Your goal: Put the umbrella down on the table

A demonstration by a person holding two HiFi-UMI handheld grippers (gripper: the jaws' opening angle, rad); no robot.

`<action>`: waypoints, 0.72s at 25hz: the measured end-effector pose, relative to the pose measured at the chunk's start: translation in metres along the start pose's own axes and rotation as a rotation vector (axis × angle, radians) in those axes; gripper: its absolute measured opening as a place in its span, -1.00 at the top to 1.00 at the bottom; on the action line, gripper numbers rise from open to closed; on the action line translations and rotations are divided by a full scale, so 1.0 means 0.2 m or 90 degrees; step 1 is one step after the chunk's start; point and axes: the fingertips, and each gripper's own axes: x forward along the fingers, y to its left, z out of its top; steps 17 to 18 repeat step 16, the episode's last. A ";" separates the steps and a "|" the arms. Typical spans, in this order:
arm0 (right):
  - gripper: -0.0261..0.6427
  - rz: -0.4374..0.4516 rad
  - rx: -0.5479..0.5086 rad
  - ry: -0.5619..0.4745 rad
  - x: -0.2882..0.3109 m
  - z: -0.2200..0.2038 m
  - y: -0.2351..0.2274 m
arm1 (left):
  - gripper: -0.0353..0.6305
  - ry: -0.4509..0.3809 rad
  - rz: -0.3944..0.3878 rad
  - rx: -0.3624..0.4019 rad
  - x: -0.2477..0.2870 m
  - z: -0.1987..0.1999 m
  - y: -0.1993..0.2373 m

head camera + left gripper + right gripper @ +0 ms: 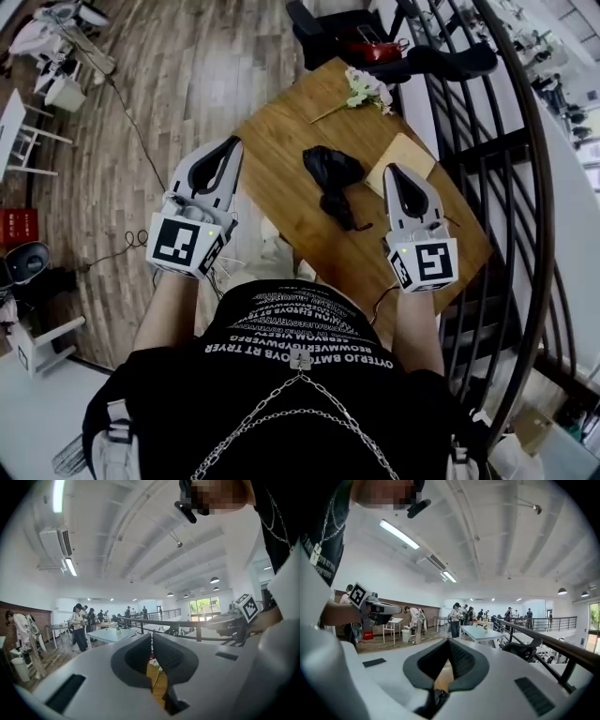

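The black folded umbrella [335, 178] lies on the wooden table [281, 141], near its middle, with no gripper touching it. In the head view my left gripper [232, 142] is held up over the table's left edge, jaws together and nothing between them. My right gripper [391, 171] hangs just right of the umbrella and above it, also shut and empty. In the left gripper view the gripper [151, 633] points nearly level, with a strip of the table [157, 686] showing under its tips. The right gripper view shows that gripper [449, 640] with its tips meeting.
A bunch of white flowers [364, 91] lies at the table's far end, and a pale board [401, 159] rests beside the umbrella. A black railing [525, 187] runs along the right. A black chair [356, 42] stands beyond the table. Several people stand far off in the room.
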 end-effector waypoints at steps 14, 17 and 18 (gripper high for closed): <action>0.87 0.045 -0.005 -0.060 -0.25 0.12 0.12 | 0.79 -0.020 0.037 0.026 -0.29 0.12 -0.24; 0.87 0.055 -0.007 -0.066 -0.27 0.13 0.15 | 0.79 -0.018 0.048 0.029 -0.35 0.14 -0.25; 0.87 0.055 -0.007 -0.066 -0.27 0.13 0.15 | 0.79 -0.018 0.048 0.029 -0.35 0.14 -0.25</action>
